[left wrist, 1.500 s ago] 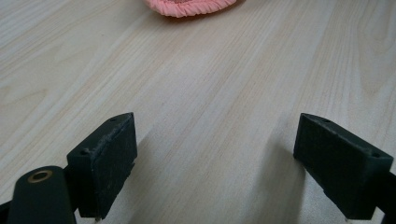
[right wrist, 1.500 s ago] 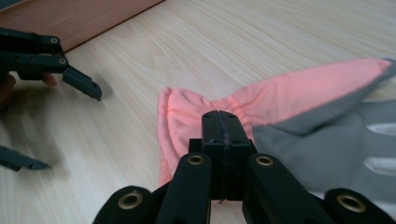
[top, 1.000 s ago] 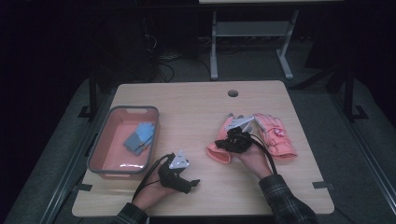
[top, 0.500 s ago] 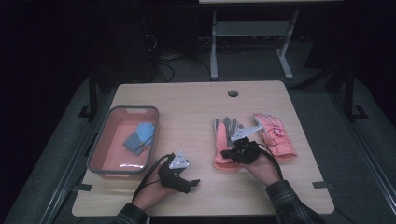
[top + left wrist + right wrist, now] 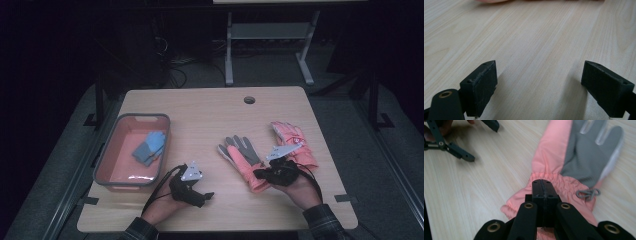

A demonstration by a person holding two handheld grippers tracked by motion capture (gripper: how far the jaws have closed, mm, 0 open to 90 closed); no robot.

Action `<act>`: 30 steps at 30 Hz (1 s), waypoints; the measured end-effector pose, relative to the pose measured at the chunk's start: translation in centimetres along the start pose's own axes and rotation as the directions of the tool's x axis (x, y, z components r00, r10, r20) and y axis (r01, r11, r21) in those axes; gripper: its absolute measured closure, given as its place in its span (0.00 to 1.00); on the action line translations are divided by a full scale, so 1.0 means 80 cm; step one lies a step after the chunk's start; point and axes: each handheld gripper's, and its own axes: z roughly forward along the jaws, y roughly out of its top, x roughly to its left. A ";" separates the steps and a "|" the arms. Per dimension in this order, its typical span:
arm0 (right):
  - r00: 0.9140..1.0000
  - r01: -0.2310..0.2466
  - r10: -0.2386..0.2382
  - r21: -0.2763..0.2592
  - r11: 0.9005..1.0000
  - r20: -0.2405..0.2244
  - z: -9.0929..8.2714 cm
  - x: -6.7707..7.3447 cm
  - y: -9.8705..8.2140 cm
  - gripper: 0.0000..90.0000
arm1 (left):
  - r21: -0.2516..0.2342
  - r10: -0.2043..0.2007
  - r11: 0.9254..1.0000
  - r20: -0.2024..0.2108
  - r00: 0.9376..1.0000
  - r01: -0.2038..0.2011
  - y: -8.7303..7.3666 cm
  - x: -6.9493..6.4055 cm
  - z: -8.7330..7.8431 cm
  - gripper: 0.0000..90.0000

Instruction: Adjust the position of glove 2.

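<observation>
Just now, the right claw (image 5: 262,174) was pressed together on the cuff of a pink and grey glove (image 5: 243,159), pinching the gathered fabric near the near edge of the wooden counter (image 5: 210,112); compared with a second earlier, that glove had been dragged off its partner and toward the middle, so it now lay flat, palm up, grey fingers pointing away from the person; the second pink glove (image 5: 295,142) rested just beside it to the right, apart rather than stacked; in the right claw view the jaws met on the elastic cuff, with a small grey loop lying on the glove next to them; the left claw (image 5: 204,196) sat low on the bare counter with its jaws spread wide and nothing between them, in the same spot as before; to the left stood a grey-rimmed pink bin (image 5: 111,151) with a blue glove (image 5: 149,147) lying inside; the pair having been separated, the pinched glove seemed ready to be carried across to the bin, though that was only a judgement.
</observation>
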 end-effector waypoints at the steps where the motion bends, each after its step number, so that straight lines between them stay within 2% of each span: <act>1: 1.000 -0.004 0.004 -0.001 1.000 0.004 -0.003 -0.001 -0.002 1.00 | -0.001 -0.001 1.000 0.000 1.000 0.001 0.000 0.000 0.000 0.14; 4: 1.000 -0.010 0.010 -0.015 1.000 0.006 -0.008 -0.003 0.001 1.00 | 0.002 0.003 1.000 -0.001 1.000 -0.003 0.000 0.000 0.000 0.14; 6: 1.000 0.005 -0.005 -0.026 1.000 0.010 -0.009 -0.005 0.005 1.00 | 0.003 0.004 1.000 -0.001 1.000 -0.004 0.000 0.000 0.000 0.14; 8: 1.000 0.006 -0.004 -0.043 0.999 0.030 -0.004 -0.012 0.023 1.00 | 0.000 0.006 1.000 -0.003 1.000 -0.006 0.000 0.001 0.000 0.14; 10: 0.999 -0.001 0.002 -0.044 0.999 0.034 0.000 -0.016 0.028 1.00 | 0.001 0.007 1.000 -0.002 1.000 -0.007 0.000 0.001 0.000 0.14; 11: 0.999 -0.009 0.010 -0.039 0.999 0.039 0.008 -0.022 0.037 1.00 | 0.003 0.007 1.000 -0.002 1.000 -0.007 0.000 0.001 0.000 0.14; 15: 0.999 -0.015 0.015 -0.020 1.000 0.043 0.023 -0.028 0.043 1.00 | 0.004 0.003 1.000 0.000 1.000 -0.003 0.000 0.000 0.000 0.14; 18: 0.999 0.006 -0.008 0.046 0.999 0.051 0.043 -0.031 0.043 1.00 | 0.004 0.003 1.000 0.000 1.000 -0.003 0.000 0.000 0.000 0.14; 21: 0.999 0.015 -0.018 0.053 0.998 0.051 0.047 -0.029 0.041 1.00 | 0.003 0.003 1.000 0.000 1.000 -0.003 0.000 0.000 0.000 0.14; 22: 0.998 0.033 -0.036 0.059 0.998 0.054 0.048 -0.028 0.040 1.00 | 0.003 0.003 1.000 -0.001 1.000 -0.003 0.000 0.000 0.000 0.14; 27: 0.998 0.062 -0.064 0.069 0.996 0.026 0.050 -0.022 0.036 1.00 | 0.003 0.003 1.000 -0.001 1.000 -0.003 0.000 0.000 0.000 0.14; 30: 0.995 0.097 -0.096 0.071 0.993 -0.014 0.049 -0.013 0.032 1.00 | 0.002 0.009 1.000 -0.003 1.000 -0.009 0.000 0.001 0.000 0.14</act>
